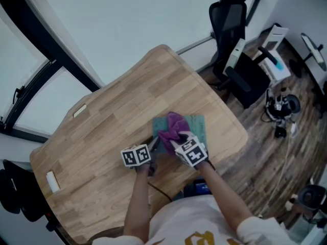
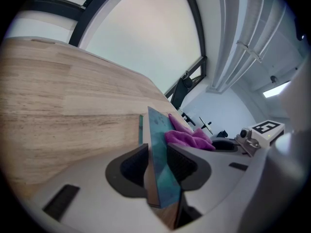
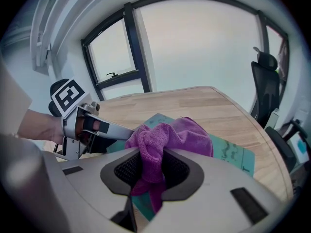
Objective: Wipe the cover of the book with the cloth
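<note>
A thin teal book (image 1: 196, 126) lies on the wooden table (image 1: 117, 116), near its front right side. My left gripper (image 2: 156, 165) is shut on the book's near left edge (image 2: 160, 149), which stands between its pads. A purple cloth (image 3: 167, 137) is bunched on the book's cover (image 3: 233, 152). My right gripper (image 3: 150, 171) is shut on that cloth and holds it down on the cover. In the head view the cloth (image 1: 172, 127) covers the book's left half, with the left gripper (image 1: 152, 148) and right gripper (image 1: 176, 143) side by side just in front of it.
A black office chair (image 1: 228, 19) stands past the table's far right corner, with equipment on the floor (image 1: 278, 106) to the right. Two small white labels (image 1: 52, 181) lie near the table's left edge. Windows run behind the table.
</note>
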{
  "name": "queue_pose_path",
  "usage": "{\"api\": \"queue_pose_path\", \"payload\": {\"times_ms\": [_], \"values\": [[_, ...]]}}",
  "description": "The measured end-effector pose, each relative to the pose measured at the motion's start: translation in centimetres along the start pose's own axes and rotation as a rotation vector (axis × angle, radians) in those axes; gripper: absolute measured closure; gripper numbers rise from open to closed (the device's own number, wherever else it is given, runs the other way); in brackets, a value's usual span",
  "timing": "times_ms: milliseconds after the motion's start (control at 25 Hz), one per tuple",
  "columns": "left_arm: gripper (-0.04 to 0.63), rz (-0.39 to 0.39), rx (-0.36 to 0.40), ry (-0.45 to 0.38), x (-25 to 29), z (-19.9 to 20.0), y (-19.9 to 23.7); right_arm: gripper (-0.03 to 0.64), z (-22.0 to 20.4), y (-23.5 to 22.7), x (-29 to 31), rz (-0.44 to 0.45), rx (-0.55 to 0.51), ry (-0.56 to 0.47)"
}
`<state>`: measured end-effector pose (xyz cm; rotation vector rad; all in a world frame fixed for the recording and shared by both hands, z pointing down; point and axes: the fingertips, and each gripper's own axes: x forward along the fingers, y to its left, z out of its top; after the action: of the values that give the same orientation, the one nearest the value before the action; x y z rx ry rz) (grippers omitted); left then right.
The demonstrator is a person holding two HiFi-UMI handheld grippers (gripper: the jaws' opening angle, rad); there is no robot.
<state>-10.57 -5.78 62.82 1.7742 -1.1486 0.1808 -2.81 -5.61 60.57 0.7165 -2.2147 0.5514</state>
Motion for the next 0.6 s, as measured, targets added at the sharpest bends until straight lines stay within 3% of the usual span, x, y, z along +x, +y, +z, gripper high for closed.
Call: {"api": "queue_pose_path", "payload": {"times_ms": [600], "values": [[0.474,-0.001,-0.001,0.000,0.0,0.1,0.1,0.518,-1.8,-3.4,-2.1,-0.085,-0.002,-0.004]]}}
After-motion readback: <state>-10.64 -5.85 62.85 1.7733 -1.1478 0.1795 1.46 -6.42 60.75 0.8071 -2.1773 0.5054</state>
